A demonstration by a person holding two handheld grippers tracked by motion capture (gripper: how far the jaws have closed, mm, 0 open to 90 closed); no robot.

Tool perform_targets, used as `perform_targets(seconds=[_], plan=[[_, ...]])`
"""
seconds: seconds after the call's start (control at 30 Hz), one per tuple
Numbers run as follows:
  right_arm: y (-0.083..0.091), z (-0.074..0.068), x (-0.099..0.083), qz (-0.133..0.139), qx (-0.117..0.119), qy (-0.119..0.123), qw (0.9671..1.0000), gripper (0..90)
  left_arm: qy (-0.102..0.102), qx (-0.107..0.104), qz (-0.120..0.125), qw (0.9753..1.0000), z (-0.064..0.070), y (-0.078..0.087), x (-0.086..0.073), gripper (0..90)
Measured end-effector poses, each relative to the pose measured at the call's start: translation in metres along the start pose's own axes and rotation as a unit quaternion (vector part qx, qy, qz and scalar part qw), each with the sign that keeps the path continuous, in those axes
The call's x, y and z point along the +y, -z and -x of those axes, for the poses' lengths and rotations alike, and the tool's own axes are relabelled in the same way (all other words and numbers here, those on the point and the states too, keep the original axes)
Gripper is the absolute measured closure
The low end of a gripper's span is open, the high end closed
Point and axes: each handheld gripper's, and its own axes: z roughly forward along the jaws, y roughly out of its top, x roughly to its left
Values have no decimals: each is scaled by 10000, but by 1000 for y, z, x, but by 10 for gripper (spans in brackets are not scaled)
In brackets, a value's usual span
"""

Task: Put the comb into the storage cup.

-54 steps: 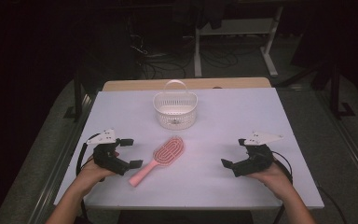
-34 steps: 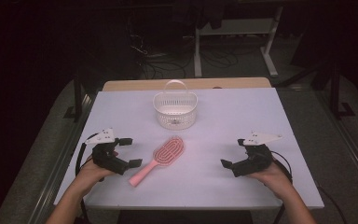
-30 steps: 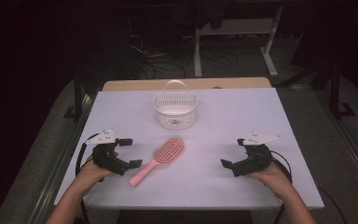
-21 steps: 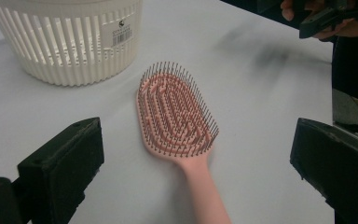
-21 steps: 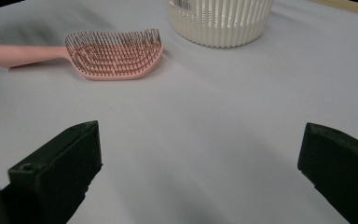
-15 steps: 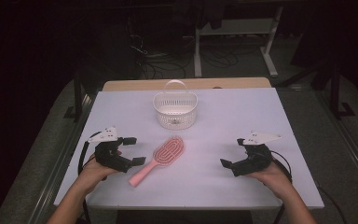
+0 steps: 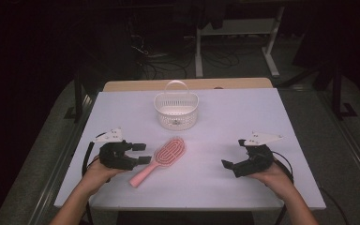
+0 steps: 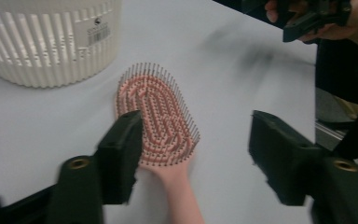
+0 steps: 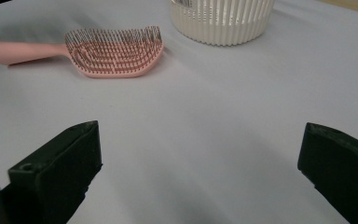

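A pink hairbrush (image 7: 161, 158) lies bristles up near the middle of the bench (image 7: 262, 117), handle pointing toward the near left corner. It looks light and rigid, likely plastic; the smooth, narrow handle seems the best hold, since the bristles would give under pressure. The left claw (image 7: 139, 153) is open, its jaws straddling the handle's neck without touching. The right claw (image 7: 232, 154), also open, rests near the right edge. The white basket (image 7: 176, 111) toward the far edge appears empty.

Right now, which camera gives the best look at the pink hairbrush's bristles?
The left gripper view: the pink hairbrush lies close between open jaws, every bristle row sharp. The right gripper view shows it side-on, farther off. The high view shows it whole but small.
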Motion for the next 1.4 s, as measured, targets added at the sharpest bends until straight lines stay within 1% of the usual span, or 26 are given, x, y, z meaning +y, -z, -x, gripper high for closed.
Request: perform_targets(seconds=[0.2,0.33,0.57,0.67,0.77,0.8,0.93,0.97,1.0,1.1,1.2,1.23,1.27,1.3,1.37,1.4], plan=[[0,0,0,-1,1,-3,10000,0,49,-84,-100,9999,1,-4,0,572],[0,0,0,2,2,-3,10000,0,77,-53,-166,9998,2,-5,1,685],[0,0,0,-3,8,-2,10000,0,0,-18,-264,9996,5,-6,2,891],[0,0,0,5,10,-2,10000,0,-49,-42,-297,9995,7,-7,3,896],[0,0,0,9,14,3,10000,0,-79,-82,-401,9991,9,-10,2,897],[0,0,0,9,14,3,10000,0,-79,-82,-401,9991,9,-10,2,897],[0,0,0,3,19,6,10000,0,-124,-156,-578,9981,14,-16,0,897],[0,0,0,0,21,4,10000,0,-124,-156,-578,9981,14,-16,0,897],[0,0,0,-1,23,4,10000,0,-148,-181,-650,9976,15,-19,0,897],[0,-1,0,-4,25,13,10000,0,-148,-198,-718,9971,16,-22,-1,897],[0,-1,0,-9,29,18,10000,0,-181,-223,-901,9955,17,-27,-4,897],[0,-1,0,-11,28,15,10000,0,-181,-223,-901,9955,17,-27,-4,897],[0,-1,0,-15,28,18,10000,0,-215,-225,-1003,9945,19,-31,-5,897],[0,-1,0,-15,28,18,10000,0,-215,-225,-1003,9945,19,-31,-5,897],[0,-1,0,-24,31,24,10000,0,-230,-195,-1108,9934,20,-34,-6,897],[0,-1,0,-27,33,20,10000,0,-255,-207,-1190,9924,20,-37,-8,897]])
